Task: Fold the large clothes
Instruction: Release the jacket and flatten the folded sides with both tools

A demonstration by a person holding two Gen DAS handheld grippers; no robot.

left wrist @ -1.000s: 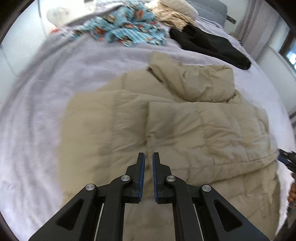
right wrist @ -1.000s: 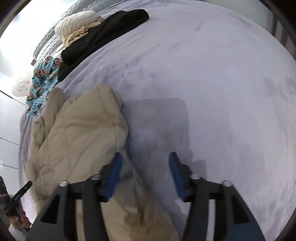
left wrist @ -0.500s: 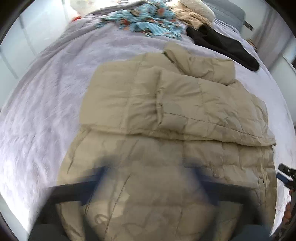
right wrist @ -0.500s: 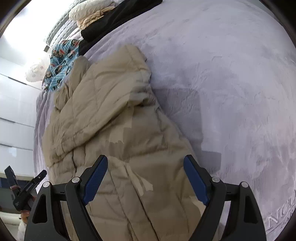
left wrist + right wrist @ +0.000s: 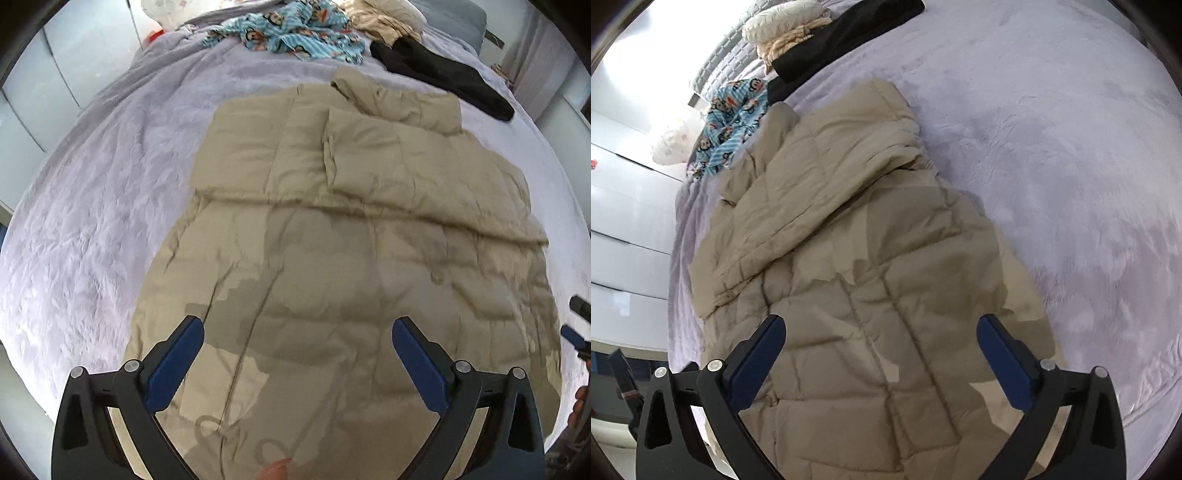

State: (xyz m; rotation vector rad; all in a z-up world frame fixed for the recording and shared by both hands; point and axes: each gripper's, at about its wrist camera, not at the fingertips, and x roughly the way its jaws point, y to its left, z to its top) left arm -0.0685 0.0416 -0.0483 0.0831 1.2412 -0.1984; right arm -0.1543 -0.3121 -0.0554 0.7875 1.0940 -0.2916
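Lying flat, tan quilted coat (image 5: pixel 332 266) runs lengthwise, hood end far.

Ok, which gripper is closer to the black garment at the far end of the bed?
Right, probably. The right gripper, jaws opening on nothing, faces the black garment straight ahead across the tan quilted jacket; the left gripper has it far off to its right.
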